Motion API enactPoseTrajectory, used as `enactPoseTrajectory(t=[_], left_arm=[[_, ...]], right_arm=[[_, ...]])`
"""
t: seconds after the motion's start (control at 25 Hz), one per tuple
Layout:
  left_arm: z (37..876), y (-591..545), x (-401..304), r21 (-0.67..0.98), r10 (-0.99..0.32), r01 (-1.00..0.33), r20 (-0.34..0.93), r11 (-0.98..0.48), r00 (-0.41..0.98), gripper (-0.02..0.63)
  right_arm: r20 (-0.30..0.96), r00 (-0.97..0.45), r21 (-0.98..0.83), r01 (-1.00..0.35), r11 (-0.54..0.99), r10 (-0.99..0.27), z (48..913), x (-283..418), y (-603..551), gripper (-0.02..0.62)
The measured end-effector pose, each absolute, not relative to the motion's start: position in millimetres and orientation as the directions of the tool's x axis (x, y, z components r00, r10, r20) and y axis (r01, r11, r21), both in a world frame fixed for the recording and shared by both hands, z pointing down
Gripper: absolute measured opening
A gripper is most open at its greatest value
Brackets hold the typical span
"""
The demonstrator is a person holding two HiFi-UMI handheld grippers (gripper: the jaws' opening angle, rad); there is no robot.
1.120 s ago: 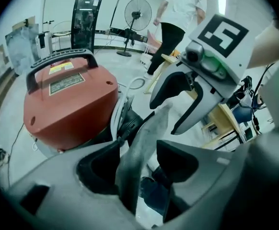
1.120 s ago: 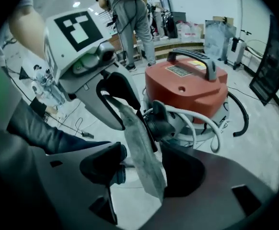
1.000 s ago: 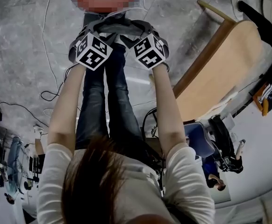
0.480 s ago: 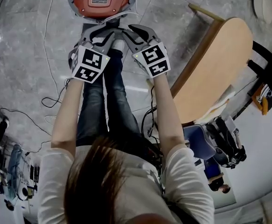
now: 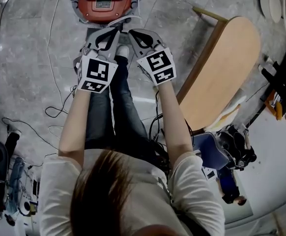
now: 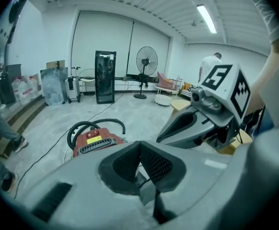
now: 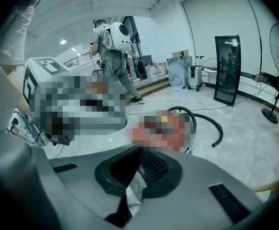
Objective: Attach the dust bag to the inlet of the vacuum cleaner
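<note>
With our left gripper (image 5: 105, 35) and right gripper (image 5: 137, 36) both shut and empty above the red vacuum cleaner (image 5: 106, 2) on the floor (image 5: 20, 53), we see no dust bag, so whether it is fitted stays unclear.

Grey marbled floor (image 5: 20, 68); wooden table (image 5: 226, 68) at right. White wall (image 6: 48, 37), fan (image 6: 146, 61) upper centre, ceiling lamp (image 6: 206, 18) upper right.

No legible text anywhere. Yellow label (image 6: 92, 134) on red vacuum cleaner (image 6: 101, 143), ahead-left of left claw (image 6: 140, 150): print too small. Marker cube (image 6: 226, 87) on right claw (image 6: 159, 139), up-right of left claw: black-white square pattern only.
</note>
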State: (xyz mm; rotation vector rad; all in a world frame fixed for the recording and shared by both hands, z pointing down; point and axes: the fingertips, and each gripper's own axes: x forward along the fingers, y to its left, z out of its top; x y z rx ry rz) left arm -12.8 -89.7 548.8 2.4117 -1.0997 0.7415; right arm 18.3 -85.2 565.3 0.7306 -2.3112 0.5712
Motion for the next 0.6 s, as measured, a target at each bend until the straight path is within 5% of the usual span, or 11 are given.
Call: enactPoseTrajectory(t=[0.6], left_arm=[[452,-121,-26,0.087,-0.678,-0.839,0.547,-0.538,0.491,0.017]], right_arm=[[0.585,-0.668,-0.202,-0.668,0.716,-0.459,463,30,-107,0.002]])
